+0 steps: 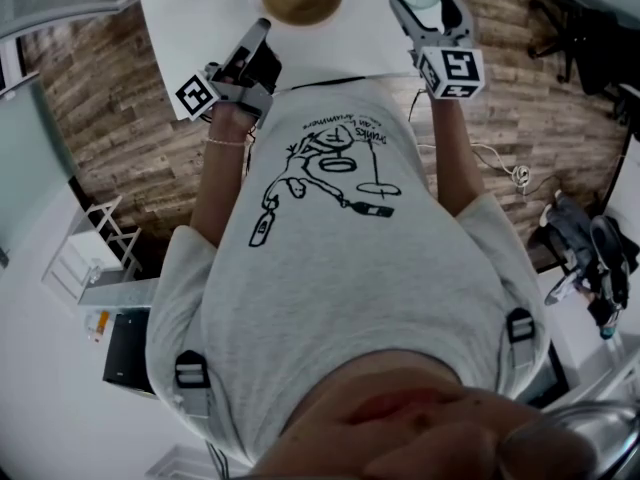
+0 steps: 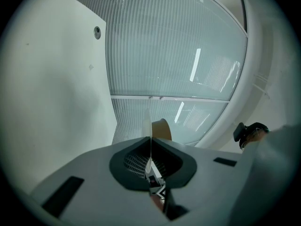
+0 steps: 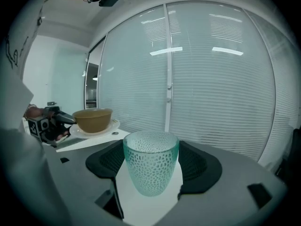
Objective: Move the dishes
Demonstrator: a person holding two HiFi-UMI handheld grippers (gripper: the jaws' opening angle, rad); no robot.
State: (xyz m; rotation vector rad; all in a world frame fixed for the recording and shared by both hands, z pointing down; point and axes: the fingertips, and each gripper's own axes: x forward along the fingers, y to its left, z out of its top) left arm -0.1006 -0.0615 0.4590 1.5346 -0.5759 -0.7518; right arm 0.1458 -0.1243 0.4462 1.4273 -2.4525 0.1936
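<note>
- Right gripper: jaws wide apart and clamped on the sides of a glass. The glass stood upright between them, over the right part of the desk and not far in from its near edge. Could not tell whether its base touched the desk.
- Left gripper: jaws nearly together, pinching the thin rim of a plate. A bowl sat on that plate, near the middle of the desk. Unclear whether the plate was lifted or resting.
- Step, as judged: moving the glass and the plate with the bowl at once.
- To do it well: keep the glass vertical and let go only once its base sits flat. Keep the plate level, since a one-sided rim pinch gives the bowl's weight leverage and a tilt would slide the bowl off. Keep the two loads apart.
- Glass: teal, see-through, dimpled honeycomb surface, tapering to a rounded base, empty.
- Plate: white, shallow, thin-edged.
- Bowl: brown, deep, looked empty from above.
</note>
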